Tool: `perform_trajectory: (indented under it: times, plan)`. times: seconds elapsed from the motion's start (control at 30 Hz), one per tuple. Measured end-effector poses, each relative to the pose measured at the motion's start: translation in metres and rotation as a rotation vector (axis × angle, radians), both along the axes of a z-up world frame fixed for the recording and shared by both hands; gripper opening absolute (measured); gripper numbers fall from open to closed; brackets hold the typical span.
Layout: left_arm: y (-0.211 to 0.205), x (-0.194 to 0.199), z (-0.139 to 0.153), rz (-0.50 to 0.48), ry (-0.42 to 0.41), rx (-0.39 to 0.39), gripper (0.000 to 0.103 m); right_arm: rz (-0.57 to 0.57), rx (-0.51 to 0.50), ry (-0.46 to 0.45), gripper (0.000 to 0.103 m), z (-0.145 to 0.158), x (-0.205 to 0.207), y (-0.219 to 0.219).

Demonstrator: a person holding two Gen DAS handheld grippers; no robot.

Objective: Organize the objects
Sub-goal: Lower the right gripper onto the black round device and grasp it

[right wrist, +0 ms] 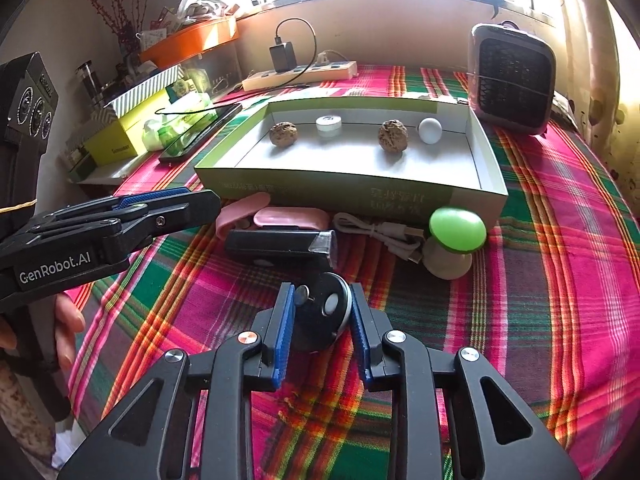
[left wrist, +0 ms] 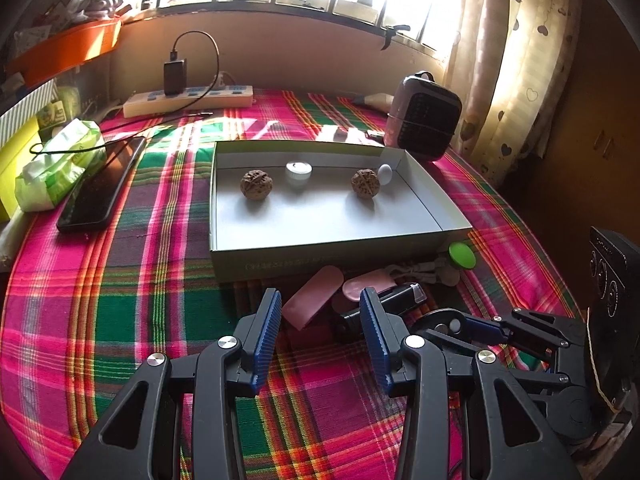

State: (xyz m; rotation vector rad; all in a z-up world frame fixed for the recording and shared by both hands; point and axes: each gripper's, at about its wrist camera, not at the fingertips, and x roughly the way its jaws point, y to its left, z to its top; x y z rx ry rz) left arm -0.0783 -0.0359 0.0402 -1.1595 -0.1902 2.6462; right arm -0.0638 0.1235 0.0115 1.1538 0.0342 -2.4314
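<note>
My right gripper (right wrist: pixel 322 312) is clamped on a round black disc (right wrist: pixel 320 316), low in the frame's center. My left gripper (left wrist: pixel 320 312) hangs with its fingers apart over the plaid cloth (left wrist: pixel 120 300), just before a pink case (left wrist: pixel 314 295) and black device (left wrist: pixel 380 308). Beyond, mid-frame, the open box (left wrist: pixel 336 258) holds two walnuts (left wrist: pixel 256 185), a white cap (left wrist: pixel 298 171) and a white ball (left wrist: pixel 385 173).

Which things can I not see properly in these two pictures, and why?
- Print on the box front: blurred in both views.
- Black disc: its sides are covered by the right gripper pads.
- Pink case: partly behind the left gripper fingers.
- Window: overexposed.
</note>
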Motion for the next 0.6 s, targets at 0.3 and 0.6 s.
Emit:
perform_trajectory:
  times: [0.3,0.6]
  plan:
    - [0.024,-0.005,-0.01,-0.09,-0.026,-0.013,0.039,-0.067,0.004,0.018,0.028,0.007,0.006,0.026]
    - [0.035,-0.004,-0.014,-0.114,-0.039,-0.034,0.04,-0.096,-0.005,0.023,0.028,0.009,0.008,0.039]
